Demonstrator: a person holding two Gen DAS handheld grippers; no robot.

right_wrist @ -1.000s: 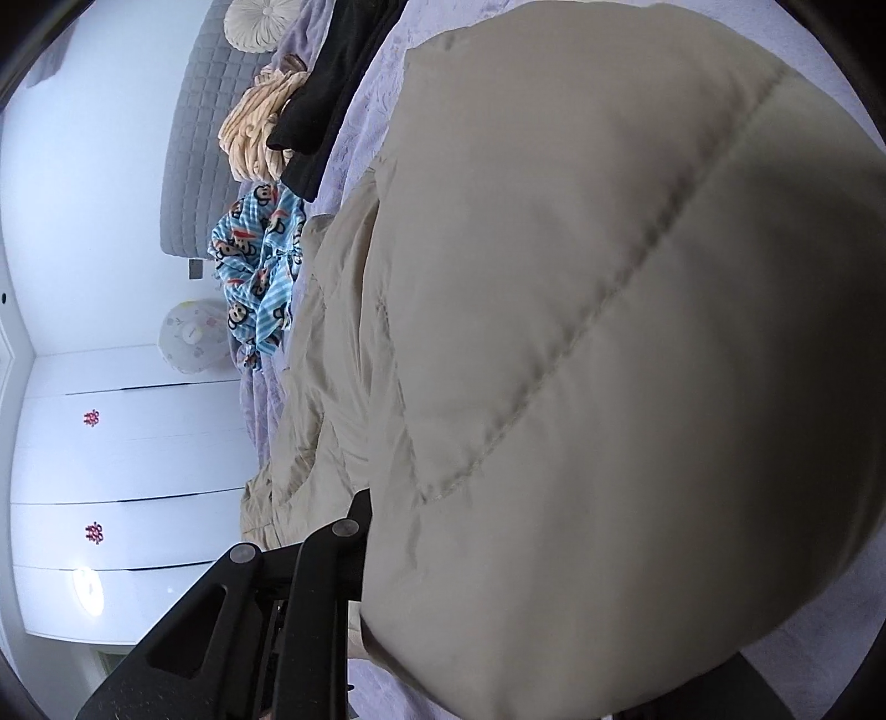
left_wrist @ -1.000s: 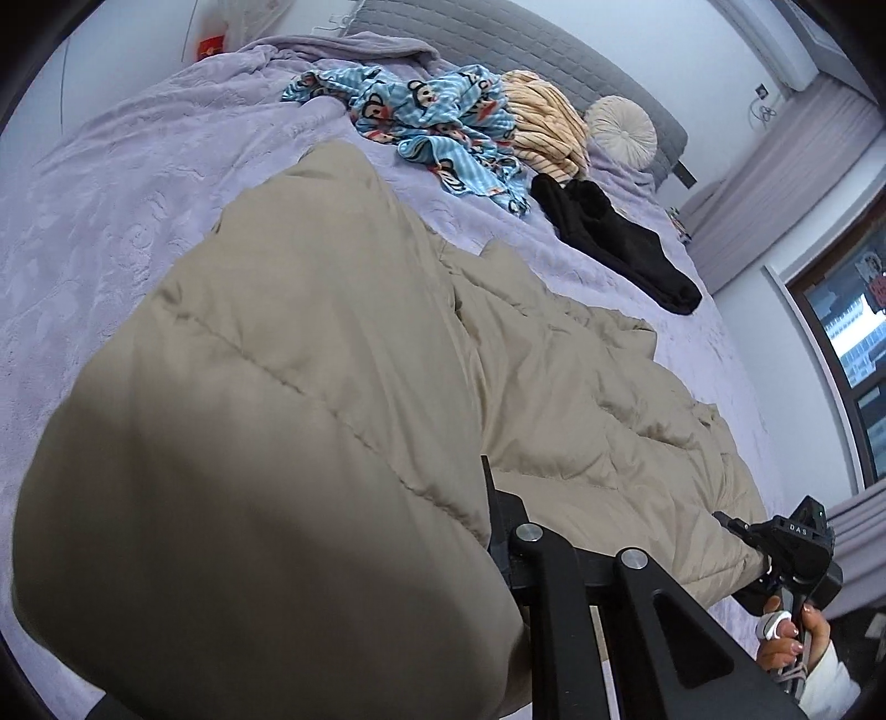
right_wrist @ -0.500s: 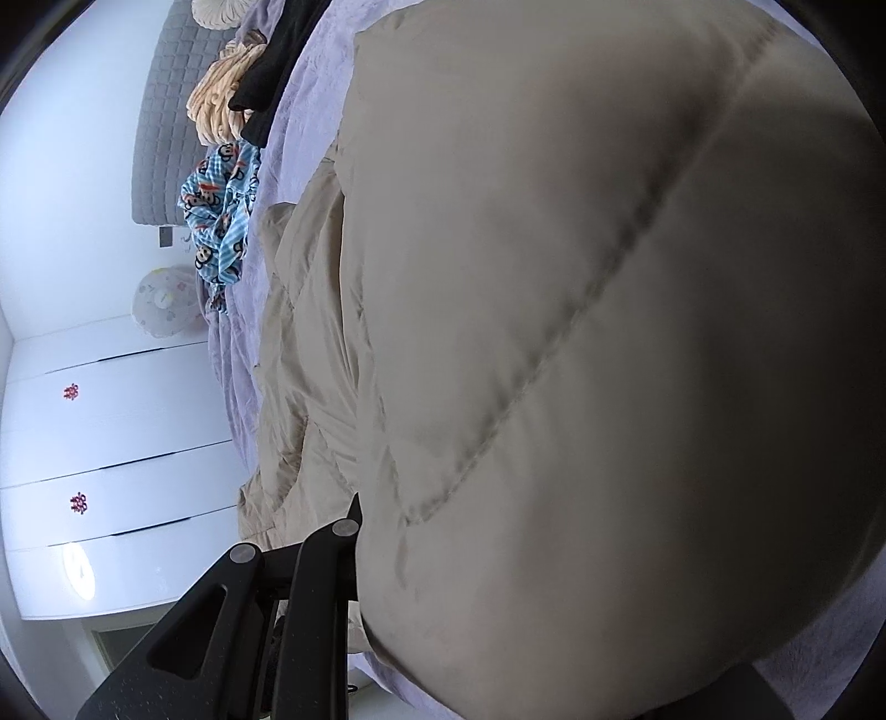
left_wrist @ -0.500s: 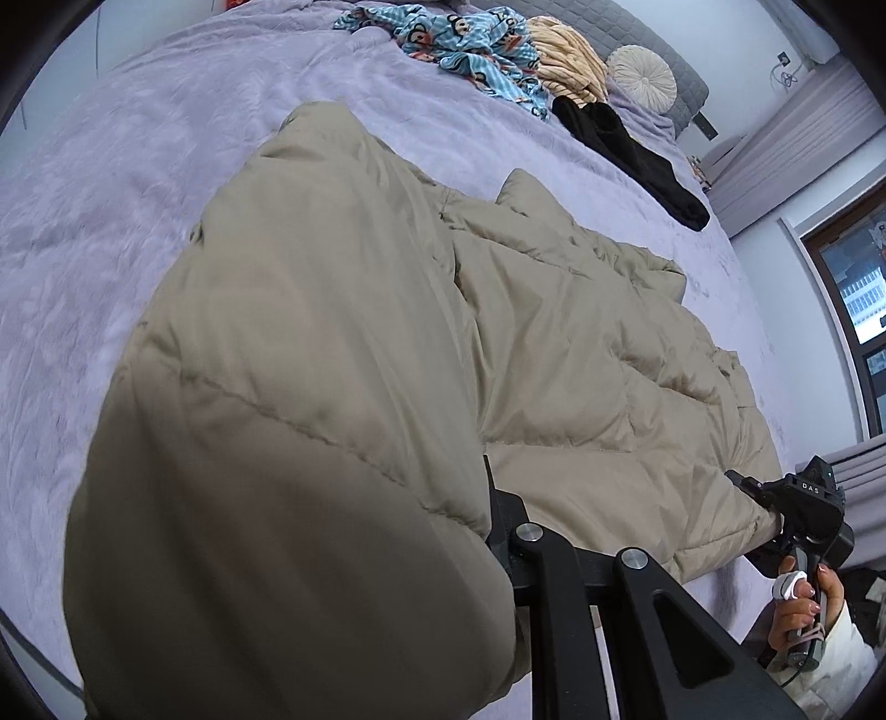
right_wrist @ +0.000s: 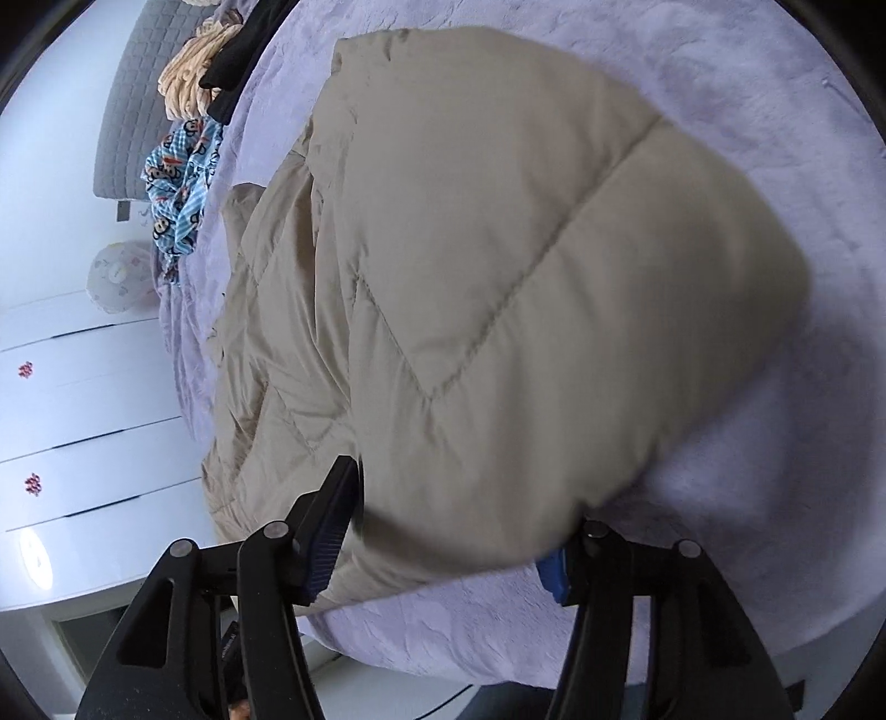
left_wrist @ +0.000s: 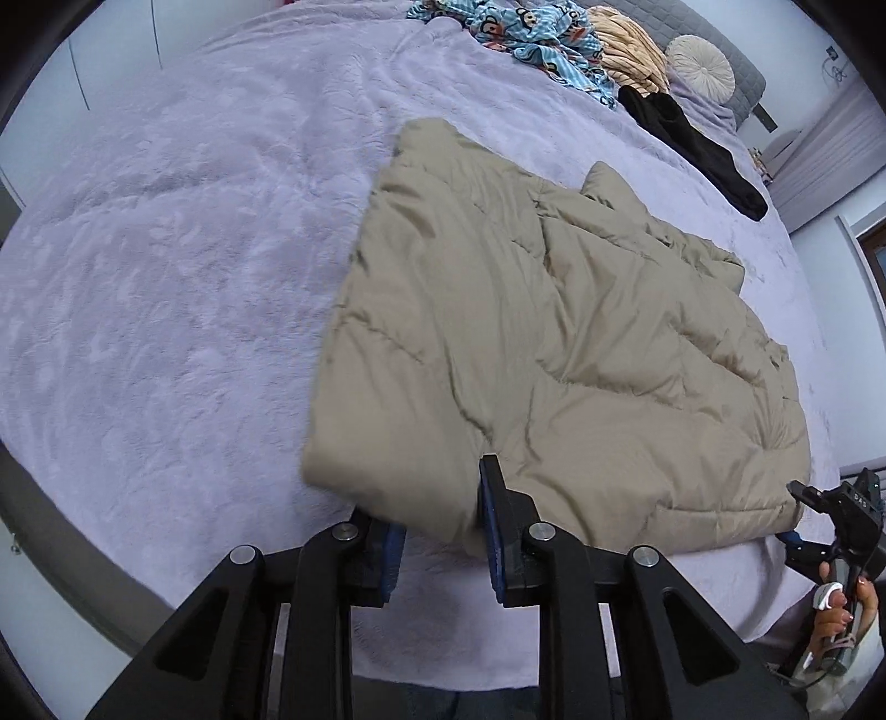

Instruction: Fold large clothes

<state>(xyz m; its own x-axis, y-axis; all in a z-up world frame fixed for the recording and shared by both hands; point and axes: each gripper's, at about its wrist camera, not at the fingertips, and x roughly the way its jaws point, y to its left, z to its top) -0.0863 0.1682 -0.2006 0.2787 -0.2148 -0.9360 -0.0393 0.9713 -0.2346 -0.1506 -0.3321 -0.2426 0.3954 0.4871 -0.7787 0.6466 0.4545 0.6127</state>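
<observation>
Garment: a beige quilted puffer coat [left_wrist: 554, 343] lies spread on the lilac bedspread [left_wrist: 166, 277], occupying the centre and the 3 o'clock half of the left wrist view.
Long axis: in that view it runs from the near corners at 6 o'clock up toward 1 o'clock, where a pointed corner sticks out toward the headboard end.
Left gripper [left_wrist: 440, 531]: fingers apart, blue pads showing; the near left corner of the coat droops between them, and I cannot tell whether either pad touches it.
Right gripper [right_wrist: 451, 537]: fingers wide apart, with the coat's puffed near edge bulging between them and covering most of the right finger.
Right hand [left_wrist: 836, 609]: seen at 4 o'clock in the left wrist view, wrapped around the black handle, partly cut by the frame edge.
Other clothes: a blue cartoon-print garment [left_wrist: 531, 39], a peach ribbed piece [left_wrist: 626, 55] and a black garment [left_wrist: 692, 144] sit in a row at 1 o'clock, well apart from the coat.
Cushion: a round cream cushion [left_wrist: 700, 58] lies beside the grey headboard [right_wrist: 127, 111].
Hard to make out: the coat's near edges are motion-blurred in both views; its sleeves and front are not distinguishable.
</observation>
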